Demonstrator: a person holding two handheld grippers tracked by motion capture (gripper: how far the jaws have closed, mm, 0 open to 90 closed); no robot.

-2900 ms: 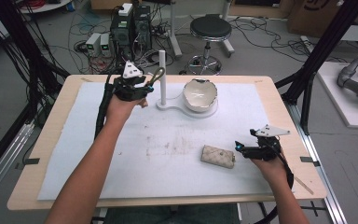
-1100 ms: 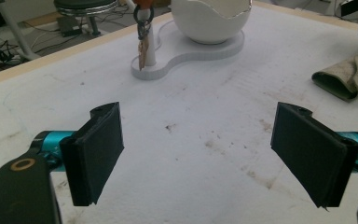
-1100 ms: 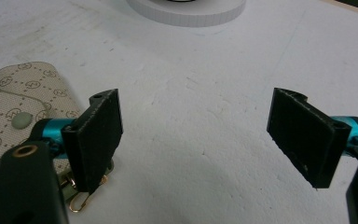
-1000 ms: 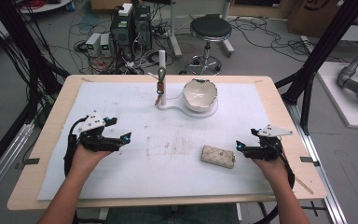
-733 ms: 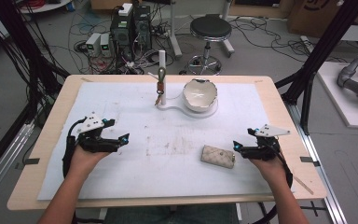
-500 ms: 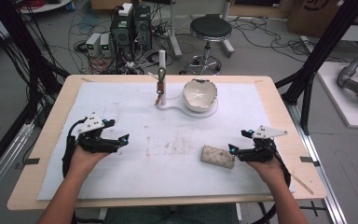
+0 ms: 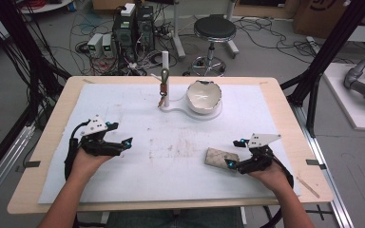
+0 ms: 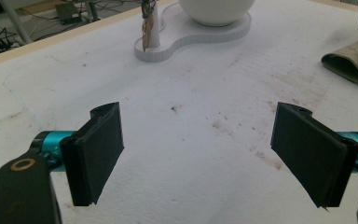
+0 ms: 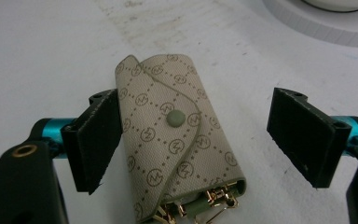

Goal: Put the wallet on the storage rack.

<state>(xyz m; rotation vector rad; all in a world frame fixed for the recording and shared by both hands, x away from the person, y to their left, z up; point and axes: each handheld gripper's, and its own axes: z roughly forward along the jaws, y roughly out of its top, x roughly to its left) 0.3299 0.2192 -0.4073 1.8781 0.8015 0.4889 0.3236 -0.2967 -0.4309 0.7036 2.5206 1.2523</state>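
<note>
White mat [image 7: 266, 123] holds monogrammed key pouch [image 9: 172, 140], lettering unclear

A repeating circled monogram, reading like an "M", is showing all over the beige key pouch [image 9: 172, 140]; no other text is reading clearly.

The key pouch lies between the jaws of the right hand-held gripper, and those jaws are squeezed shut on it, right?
Not quite. The key pouch does lie between the jaws of the right hand-held gripper, but they stand open, one clear of it, as the right gripper view shows.
</note>
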